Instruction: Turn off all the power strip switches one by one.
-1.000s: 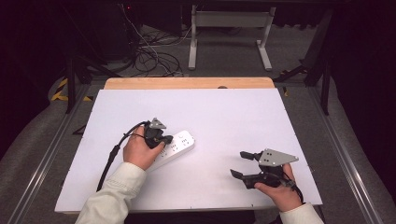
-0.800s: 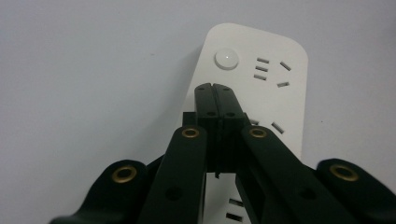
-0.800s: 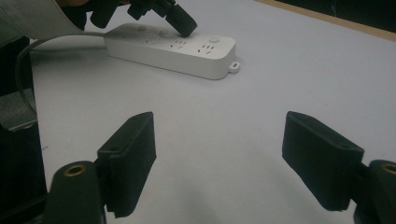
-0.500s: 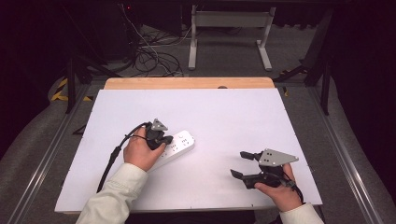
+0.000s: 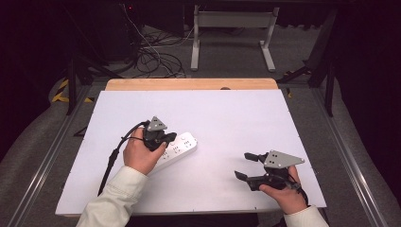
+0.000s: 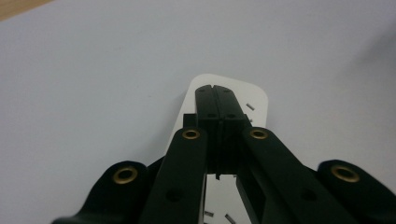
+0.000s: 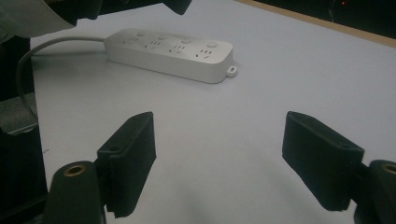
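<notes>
A white power strip (image 5: 183,145) lies left of centre on the white table, slanted, with its sockets facing up. My left gripper (image 5: 171,138) hovers just over the strip's near end, jaws pressed together with nothing between them. In the left gripper view the shut tips (image 6: 215,91) sit above the strip's rounded end (image 6: 256,97). My right gripper (image 5: 243,165) rests low near the table's front right, jaws wide apart and empty. The right gripper view looks between the open jaws (image 7: 219,154) toward the power strip (image 7: 173,53) farther off.
The strip's white cord (image 7: 28,60) curls off toward the left hand. The white tabletop (image 5: 236,113) ends in a wooden strip (image 5: 189,84) at the back. Behind the table, cables (image 5: 156,56) and a metal stand (image 5: 231,28) are on the floor.
The left hand and its shut gripper have lifted slightly above the power strip. The right gripper has not moved.
</notes>
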The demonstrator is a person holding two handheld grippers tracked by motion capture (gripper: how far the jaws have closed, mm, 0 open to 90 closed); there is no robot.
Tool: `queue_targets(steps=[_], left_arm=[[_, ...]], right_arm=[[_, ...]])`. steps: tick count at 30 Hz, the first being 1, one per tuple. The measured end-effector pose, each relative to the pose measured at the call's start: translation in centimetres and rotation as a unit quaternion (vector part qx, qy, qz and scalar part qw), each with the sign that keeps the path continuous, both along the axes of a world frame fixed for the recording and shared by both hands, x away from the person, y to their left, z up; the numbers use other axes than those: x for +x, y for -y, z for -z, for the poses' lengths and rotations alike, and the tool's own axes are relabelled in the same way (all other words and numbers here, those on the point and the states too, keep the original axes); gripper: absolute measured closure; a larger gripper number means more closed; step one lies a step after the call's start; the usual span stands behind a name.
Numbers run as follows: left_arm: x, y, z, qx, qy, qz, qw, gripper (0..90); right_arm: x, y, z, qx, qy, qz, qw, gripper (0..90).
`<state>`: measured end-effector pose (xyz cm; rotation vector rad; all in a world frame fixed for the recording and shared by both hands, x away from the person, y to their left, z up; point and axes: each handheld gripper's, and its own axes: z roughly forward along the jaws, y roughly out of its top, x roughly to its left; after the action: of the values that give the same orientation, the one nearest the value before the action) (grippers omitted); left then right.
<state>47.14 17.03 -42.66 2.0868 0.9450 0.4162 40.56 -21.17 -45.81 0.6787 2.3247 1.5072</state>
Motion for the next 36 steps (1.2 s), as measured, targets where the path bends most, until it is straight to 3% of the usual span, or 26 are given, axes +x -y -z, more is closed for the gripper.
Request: queue_targets(steps=[8, 16, 20, 26, 36], left_arm=[[0.1, -0.5, -0.5, -0.026, -0.002, 0.001, 0.9997, 90.0], [0.6, 0.9, -0.9, -0.015, 0.008, 0.024, 0.9996, 90.0], [1.2, 1.8, -1.0, -0.024, 0.009, 0.029, 0.9992, 90.0], [2.3, 3.0, -0.4, -0.016, -0.001, 0.028, 0.9995, 90.0], [3.7, 3.1, 1.0, 0.009, -0.024, 0.012, 0.9996, 90.0]], right_arm=[[0.1, -0.1, 0.1, -0.002, -0.002, -0.001, 1.0, 26.4], [0.1, -0.2, 0.2, -0.003, -0.003, -0.002, 1.0, 26.4], [0.1, -0.1, 0.1, -0.002, -0.003, -0.001, 1.0, 26.4], [0.1, -0.1, 0.2, -0.001, -0.003, -0.002, 1.0, 26.4], [0.1, -0.1, 0.1, 0.0, -0.003, -0.003, 1.0, 26.4]])
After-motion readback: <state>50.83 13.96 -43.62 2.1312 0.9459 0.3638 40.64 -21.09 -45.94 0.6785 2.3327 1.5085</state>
